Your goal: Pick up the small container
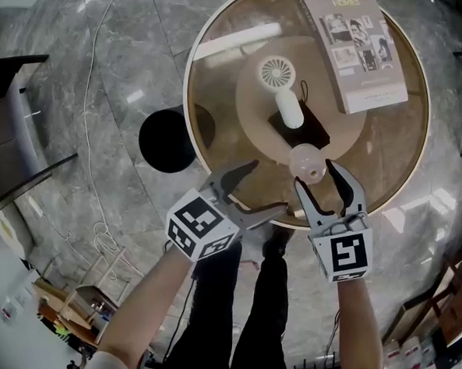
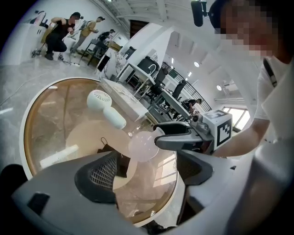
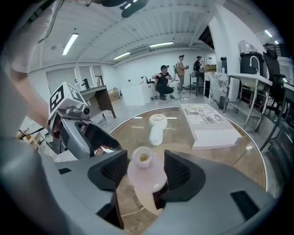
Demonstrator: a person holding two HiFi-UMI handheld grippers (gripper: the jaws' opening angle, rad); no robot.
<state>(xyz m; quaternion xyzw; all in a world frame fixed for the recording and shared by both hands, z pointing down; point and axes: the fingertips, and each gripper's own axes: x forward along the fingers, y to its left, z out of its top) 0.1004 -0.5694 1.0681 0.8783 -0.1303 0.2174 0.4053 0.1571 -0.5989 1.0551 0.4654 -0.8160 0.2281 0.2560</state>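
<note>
The small container (image 1: pixel 306 163) is a pale pink, see-through round bottle with a short open neck, standing near the front edge of the round glass table (image 1: pixel 217 152). My right gripper (image 1: pixel 314 175) is around it, and in the right gripper view the small container (image 3: pixel 145 176) fills the gap, with both ribbed pads (image 3: pixel 115 169) against its sides. To its left, my left gripper (image 1: pixel 267 188) hangs over the table's rim, open and with nothing between its jaws. From the left gripper view, the small container (image 2: pixel 143 146) shows beside a finger of the right gripper (image 2: pixel 161 137).
A white hand-held fan (image 1: pixel 281 83) and a dark flat pouch (image 1: pixel 300 129) lie behind the container. A booklet (image 1: pixel 353 47) rests at the table's far right. A black round object (image 1: pixel 167 141) sits on the marble floor left of the table. People stand far off.
</note>
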